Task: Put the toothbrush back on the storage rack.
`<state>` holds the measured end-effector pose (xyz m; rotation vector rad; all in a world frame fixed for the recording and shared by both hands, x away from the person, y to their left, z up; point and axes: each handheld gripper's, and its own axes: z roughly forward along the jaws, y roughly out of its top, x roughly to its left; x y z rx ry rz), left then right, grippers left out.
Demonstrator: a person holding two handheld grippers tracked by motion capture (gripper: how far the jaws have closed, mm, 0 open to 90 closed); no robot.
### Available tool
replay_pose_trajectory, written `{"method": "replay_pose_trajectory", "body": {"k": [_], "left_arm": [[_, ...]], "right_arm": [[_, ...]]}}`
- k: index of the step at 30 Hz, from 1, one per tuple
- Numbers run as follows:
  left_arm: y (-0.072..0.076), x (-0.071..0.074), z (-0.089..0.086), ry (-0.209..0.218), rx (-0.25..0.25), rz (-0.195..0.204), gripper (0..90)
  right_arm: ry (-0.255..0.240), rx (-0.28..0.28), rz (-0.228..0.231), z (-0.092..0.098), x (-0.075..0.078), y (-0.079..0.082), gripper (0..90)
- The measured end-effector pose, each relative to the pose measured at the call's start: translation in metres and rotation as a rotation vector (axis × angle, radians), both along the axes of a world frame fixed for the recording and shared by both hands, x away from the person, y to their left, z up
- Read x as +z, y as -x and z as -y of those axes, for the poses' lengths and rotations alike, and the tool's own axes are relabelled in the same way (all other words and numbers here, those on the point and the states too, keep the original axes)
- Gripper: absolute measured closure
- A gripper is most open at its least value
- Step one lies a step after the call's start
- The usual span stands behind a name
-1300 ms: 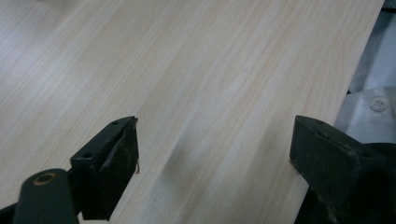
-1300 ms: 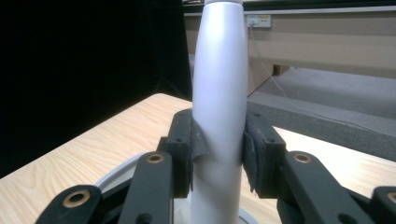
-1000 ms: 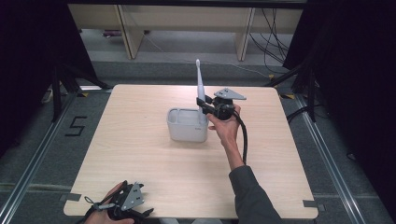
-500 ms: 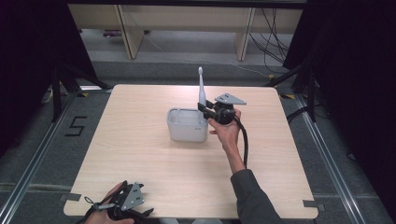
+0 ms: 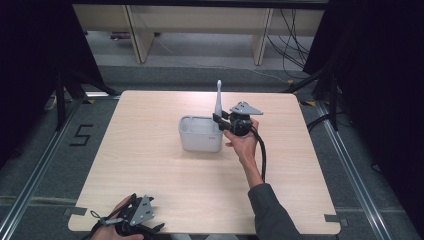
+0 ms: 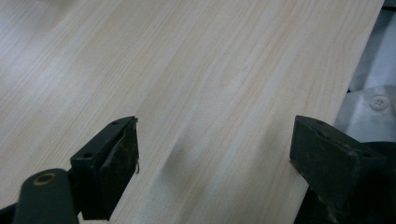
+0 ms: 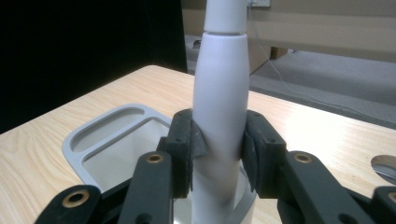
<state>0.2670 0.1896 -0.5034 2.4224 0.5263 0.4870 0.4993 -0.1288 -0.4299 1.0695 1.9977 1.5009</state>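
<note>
Right gripper view: toothbrush [image 7: 219, 107] (upright) in holder [image 7: 100, 140]

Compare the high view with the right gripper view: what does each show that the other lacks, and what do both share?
High view alone: the left gripper at the table's near edge and the floor marking.

Right gripper view alone: the pads pressing the white toothbrush handle and the holder's separate compartments.

Both: toothbrush, grey holder, right gripper, wooden table.
</note>
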Motion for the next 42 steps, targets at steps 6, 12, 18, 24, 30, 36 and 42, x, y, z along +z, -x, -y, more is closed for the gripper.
{"method": "replay_pose_trajectory", "body": {"k": [6,12,18,24,30,36,42], "left_arm": [[0.0,0.001,0.0,-0.007,-0.007,0.001,15.3],[0.0,0.0,0.0,-0.006,-0.006,-0.004,15.3],[0.0,0.001,0.0,-0.018,-0.012,-0.036,15.3],[0.001,0.0,0.001,-0.02,0.013,0.013,15.3],[0.001,0.0,0.001,-0.018,-0.003,-0.002,15.3],[0.0,0.0,0.001,-0.016,-0.005,-0.006,15.4],[0.0,0.001,0.0,-0.015,-0.012,-0.022,15.3]], "right_arm": [[0.025,-0.007,0.013,-0.001,-0.001,0.0,66.2],[0.083,-0.013,0.034,-0.002,-0.003,0.0,66.2],[0.109,-0.007,0.024,-0.001,-0.005,0.0,66.4],[0.086,0.0,0.037,-0.003,-0.005,0.001,67.7],[0.081,-0.004,0.025,-0.006,-0.001,0.003,64.4],[0.062,0.0,0.004,-0.002,0.002,0.006,46.7],[0.068,0.004,0.01,0.004,0.008,0.011,38.4]]}}
